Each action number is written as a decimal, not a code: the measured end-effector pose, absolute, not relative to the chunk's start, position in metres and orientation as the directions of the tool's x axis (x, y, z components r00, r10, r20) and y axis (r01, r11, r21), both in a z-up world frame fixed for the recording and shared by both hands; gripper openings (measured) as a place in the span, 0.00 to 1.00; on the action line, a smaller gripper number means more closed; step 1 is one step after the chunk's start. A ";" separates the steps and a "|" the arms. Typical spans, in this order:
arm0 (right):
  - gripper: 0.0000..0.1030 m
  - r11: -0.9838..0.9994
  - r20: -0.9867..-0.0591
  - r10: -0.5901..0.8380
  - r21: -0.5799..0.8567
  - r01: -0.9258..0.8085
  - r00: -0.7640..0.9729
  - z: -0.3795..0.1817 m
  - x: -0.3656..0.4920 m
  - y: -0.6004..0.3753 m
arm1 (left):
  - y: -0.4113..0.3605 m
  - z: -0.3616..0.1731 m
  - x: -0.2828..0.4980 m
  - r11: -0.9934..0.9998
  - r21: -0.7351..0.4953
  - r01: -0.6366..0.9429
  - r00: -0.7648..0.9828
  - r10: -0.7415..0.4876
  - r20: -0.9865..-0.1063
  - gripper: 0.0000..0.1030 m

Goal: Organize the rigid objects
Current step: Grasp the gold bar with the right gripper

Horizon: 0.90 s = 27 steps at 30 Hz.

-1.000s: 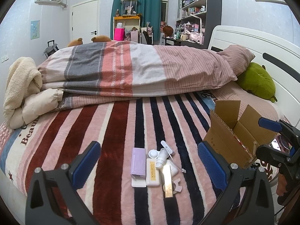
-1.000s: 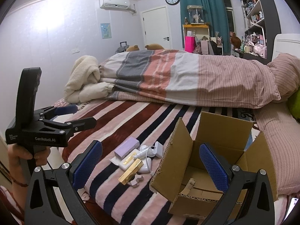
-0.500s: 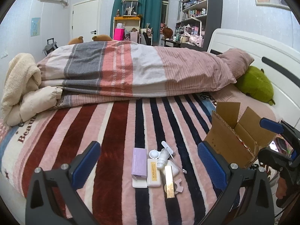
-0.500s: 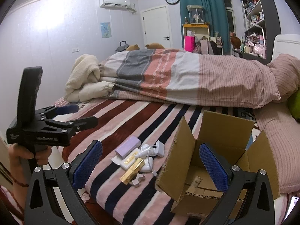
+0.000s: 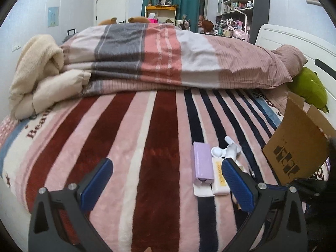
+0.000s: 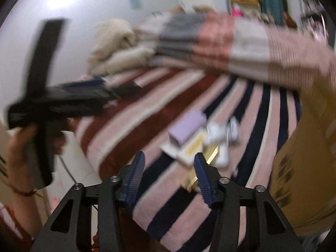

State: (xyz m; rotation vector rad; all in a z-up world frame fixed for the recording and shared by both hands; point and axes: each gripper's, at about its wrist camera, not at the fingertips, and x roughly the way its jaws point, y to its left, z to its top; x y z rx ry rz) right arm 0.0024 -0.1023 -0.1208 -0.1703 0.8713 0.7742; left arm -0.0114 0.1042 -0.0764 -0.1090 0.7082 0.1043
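Note:
A small pile lies on the striped blanket: a purple box point(image 5: 202, 163), a cream bar point(image 5: 219, 178), a white bottle point(image 5: 230, 149) and a white cap point(image 5: 216, 151). In the blurred right wrist view I see the purple box point(image 6: 187, 127), the white pieces point(image 6: 222, 134) and a gold bar point(image 6: 208, 161). My left gripper point(image 5: 166, 183) is open and empty, low over the blanket just left of the pile. My right gripper point(image 6: 169, 175) is open, narrower, empty, just in front of the pile. The cardboard box point(image 5: 298, 147) stands at the right.
A folded striped duvet point(image 5: 168, 54) and a cream blanket point(image 5: 37, 75) lie across the far half of the bed. A green plush point(image 5: 308, 88) sits by the white headboard. The left gripper's handle and hand point(image 6: 42, 105) show at the left of the right wrist view.
My left gripper has dropped lower and shifted left, so the pile now lies by its right finger. My right gripper has swung left from the cardboard box toward the pile and narrowed.

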 end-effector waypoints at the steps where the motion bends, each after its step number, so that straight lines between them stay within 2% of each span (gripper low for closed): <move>1: 0.37 0.741 -0.757 0.517 0.163 -0.651 0.399 -0.132 0.008 -0.102 | 0.106 -0.082 -0.010 0.989 -0.071 -0.131 0.747 0.052 -0.663 1.00; 7: 0.37 0.800 -0.789 0.422 0.092 -0.593 0.447 -0.169 0.030 -0.092 | 0.110 -0.098 -0.014 0.987 -0.081 -0.140 0.732 0.049 -0.679 1.00; 10: 0.36 0.806 -0.799 0.384 0.044 -0.591 0.463 -0.170 0.034 -0.085 | 0.115 -0.101 -0.015 0.980 -0.132 -0.146 0.732 0.018 -0.681 1.00; 12: 0.29 0.808 -0.804 0.373 0.035 -0.589 0.464 -0.170 0.034 -0.085 | 0.116 -0.100 -0.016 0.979 -0.151 -0.137 0.746 0.001 -0.666 1.00; 14: 0.13 0.804 -0.802 0.357 0.004 -0.594 0.479 -0.167 0.033 -0.081 | 0.114 -0.099 -0.016 0.983 -0.142 -0.117 0.750 -0.006 -0.661 1.00; 17: 0.13 0.795 -0.802 0.383 0.035 -0.605 0.457 -0.161 0.039 -0.088 | 0.106 -0.098 -0.010 0.990 -0.121 -0.070 0.718 -0.034 -0.696 1.00; 19: 0.13 0.790 -0.799 0.388 0.032 -0.612 0.459 -0.157 0.038 -0.093 | 0.101 -0.099 -0.006 0.988 -0.152 -0.025 0.700 -0.091 -0.708 1.00; 22: 0.13 0.765 -0.777 0.441 0.064 -0.641 0.449 -0.144 0.034 -0.099 | 0.093 -0.091 -0.003 0.970 -0.233 0.074 0.695 -0.218 -0.685 0.99; 27: 0.13 0.678 -0.700 0.584 0.143 -0.721 0.411 -0.091 0.019 -0.102 | 0.069 -0.053 0.006 0.934 -0.264 0.240 0.685 -0.355 -0.636 0.99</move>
